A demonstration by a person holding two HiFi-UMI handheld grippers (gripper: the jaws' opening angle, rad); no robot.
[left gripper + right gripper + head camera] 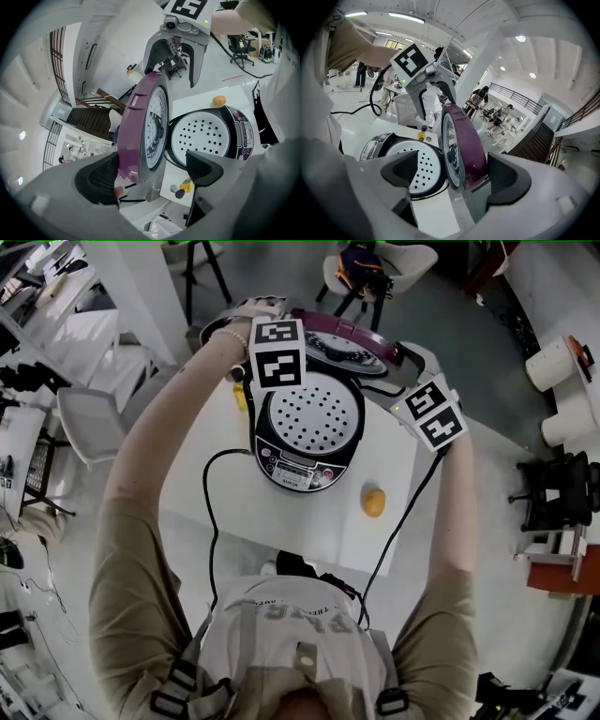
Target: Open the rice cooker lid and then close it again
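The rice cooker (305, 442) stands on a white table (192, 493), control panel towards me. Its purple lid (342, 341) is raised upright at the back, and a white perforated plate (312, 416) shows inside the pot. My left gripper (150, 174) is open and straddles one side edge of the lid (140, 131). My right gripper (453, 174) is open too, with the lid's (464, 145) opposite edge between its wide-set jaws. In neither gripper view do the pads clearly press on the lid. In the head view the marker cubes (277, 352) (436, 413) flank the lid.
An orange oval object (374, 502) lies on the table right of the cooker. A small yellow bottle (241, 395) stands at its left. A black cable (214, 521) runs across the table towards me. Chairs and desks surround the table.
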